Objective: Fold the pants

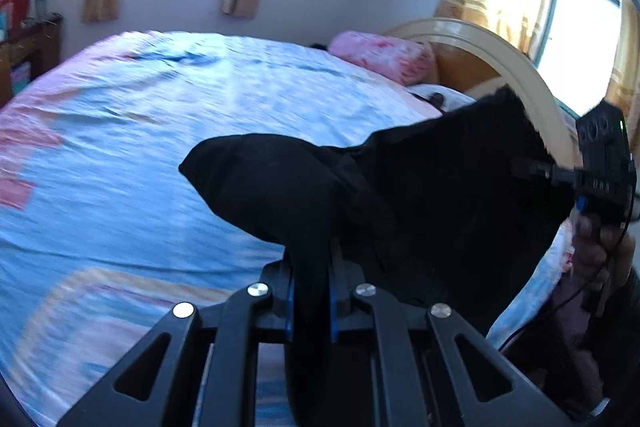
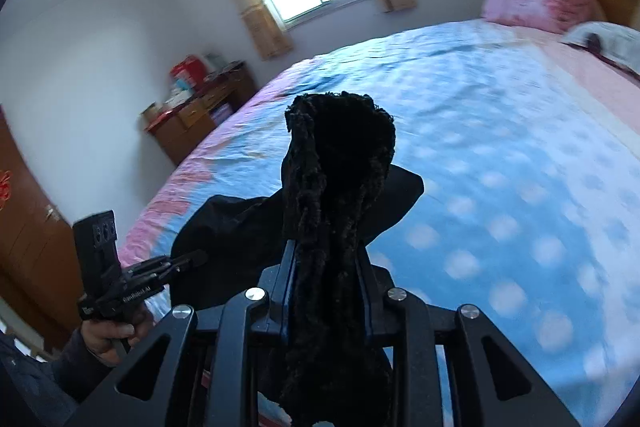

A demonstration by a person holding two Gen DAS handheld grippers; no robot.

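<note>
The black pants [image 1: 440, 195] hang in the air above the bed, stretched between both grippers. My left gripper [image 1: 312, 259] is shut on a bunched fold of the smooth black cloth. My right gripper [image 2: 326, 251] is shut on a thick edge whose fleecy lining [image 2: 340, 147] stands up between the fingers. In the left wrist view the right gripper [image 1: 524, 169] pinches the far side of the cloth, a hand below it. In the right wrist view the left gripper [image 2: 192, 259] grips the pants [image 2: 240, 227] at the left, also held by a hand.
The bed [image 1: 140, 147] under the pants has a blue and pink sheet. A pink pillow [image 1: 384, 57] and a cream headboard [image 1: 480, 43] lie at its far end. A wooden desk [image 2: 200, 115] with boxes stands by the wall, a wardrobe [image 2: 24, 219] beside it.
</note>
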